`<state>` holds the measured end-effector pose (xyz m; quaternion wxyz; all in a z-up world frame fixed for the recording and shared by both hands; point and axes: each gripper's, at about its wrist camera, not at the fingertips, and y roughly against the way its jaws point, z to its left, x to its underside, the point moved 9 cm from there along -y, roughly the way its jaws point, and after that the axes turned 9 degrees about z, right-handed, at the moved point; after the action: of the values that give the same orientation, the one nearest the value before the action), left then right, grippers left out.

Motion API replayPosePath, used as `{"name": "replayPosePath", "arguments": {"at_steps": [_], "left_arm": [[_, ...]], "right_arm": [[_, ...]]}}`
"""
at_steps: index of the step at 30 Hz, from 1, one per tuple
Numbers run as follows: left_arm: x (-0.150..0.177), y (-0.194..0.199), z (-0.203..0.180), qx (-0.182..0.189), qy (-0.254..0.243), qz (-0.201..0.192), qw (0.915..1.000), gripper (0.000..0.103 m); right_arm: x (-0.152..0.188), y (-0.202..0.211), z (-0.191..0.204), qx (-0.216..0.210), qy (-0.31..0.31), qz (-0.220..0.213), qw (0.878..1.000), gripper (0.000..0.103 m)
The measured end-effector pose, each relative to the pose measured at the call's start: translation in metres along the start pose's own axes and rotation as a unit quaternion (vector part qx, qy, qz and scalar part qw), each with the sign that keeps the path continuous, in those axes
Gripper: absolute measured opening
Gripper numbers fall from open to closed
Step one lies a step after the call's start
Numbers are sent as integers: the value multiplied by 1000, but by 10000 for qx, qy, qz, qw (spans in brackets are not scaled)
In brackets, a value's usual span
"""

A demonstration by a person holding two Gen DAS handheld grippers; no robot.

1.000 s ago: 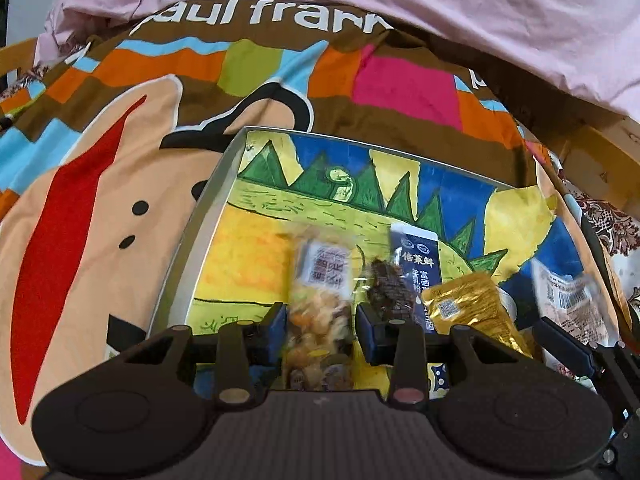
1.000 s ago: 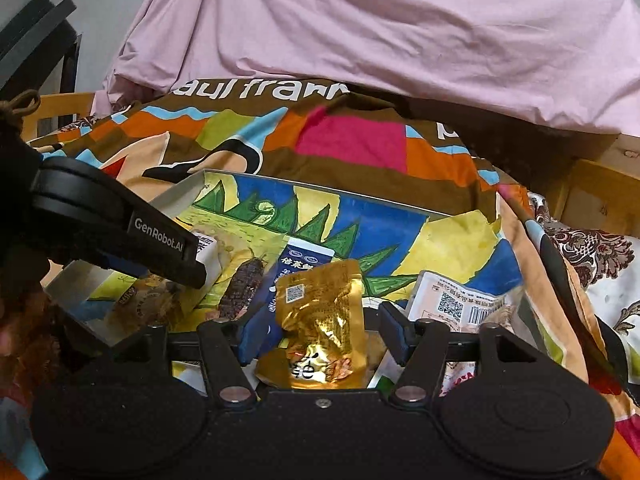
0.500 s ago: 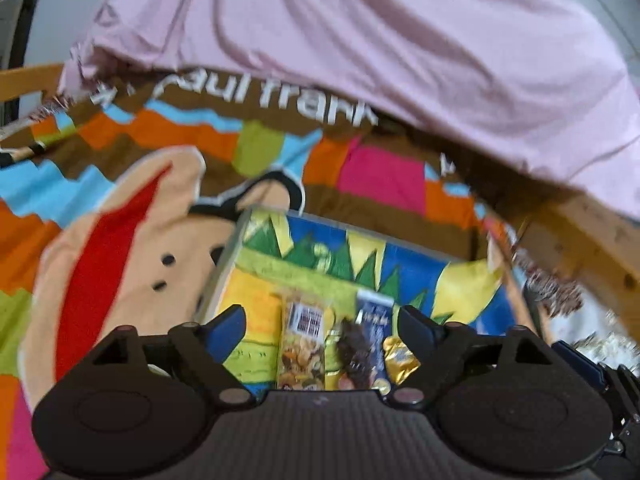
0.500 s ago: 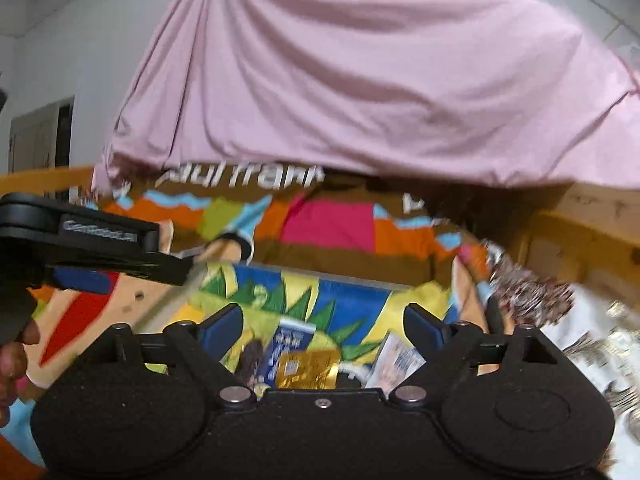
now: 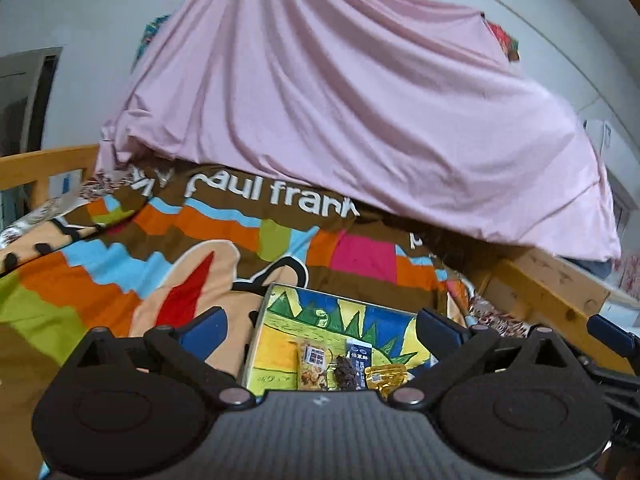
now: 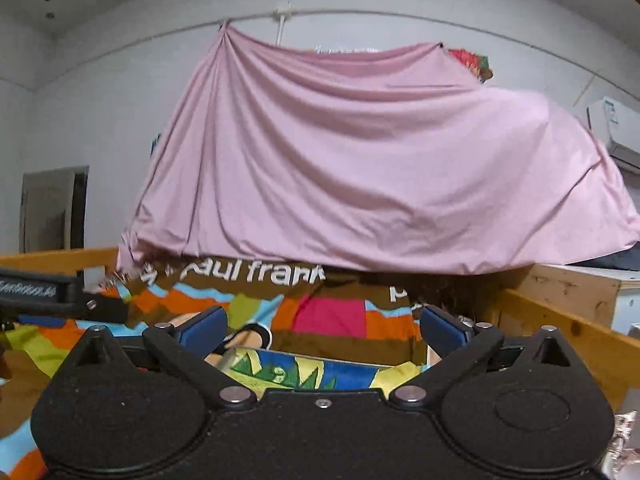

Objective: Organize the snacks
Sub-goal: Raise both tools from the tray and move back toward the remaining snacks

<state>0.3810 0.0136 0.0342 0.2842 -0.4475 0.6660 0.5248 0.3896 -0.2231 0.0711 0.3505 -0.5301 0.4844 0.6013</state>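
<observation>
Left tongs (image 5: 320,330), right tongs (image 6: 323,326): jaws just opened wide, nothing between, both lifted off. Nut packet (image 5: 313,366), gold pouch (image 5: 385,374) released, lying in tray (image 5: 260,320).

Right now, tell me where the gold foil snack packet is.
In the left wrist view, the gold foil packet lies on the dinosaur-print tray, low and right of centre, just right of the dark blue pouch.

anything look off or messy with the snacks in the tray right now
Nothing stands out. In the left wrist view the clear nut packet, dark brown bar, dark blue carton and gold foil pouch lie side by side, intact, in the colourfully painted dinosaur tray. Both grippers are open and empty.
</observation>
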Motion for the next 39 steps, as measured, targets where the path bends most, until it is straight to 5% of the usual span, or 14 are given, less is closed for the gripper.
{"name": "replayPosePath", "arguments": {"at_steps": [12,24,39], "left_arm": [[34,90,21,-125,-195,-242,9994,103],[77,140,17,23,-735,-466,9962,103],[144,137,15,-13,-1496,406,9879,103]], "right_arm": [[27,95,14,33,101,-62,9999,102],[68,143,44,-10,377,127,9992,102],[115,139,52,-95,516,1022,9934,102]]}}
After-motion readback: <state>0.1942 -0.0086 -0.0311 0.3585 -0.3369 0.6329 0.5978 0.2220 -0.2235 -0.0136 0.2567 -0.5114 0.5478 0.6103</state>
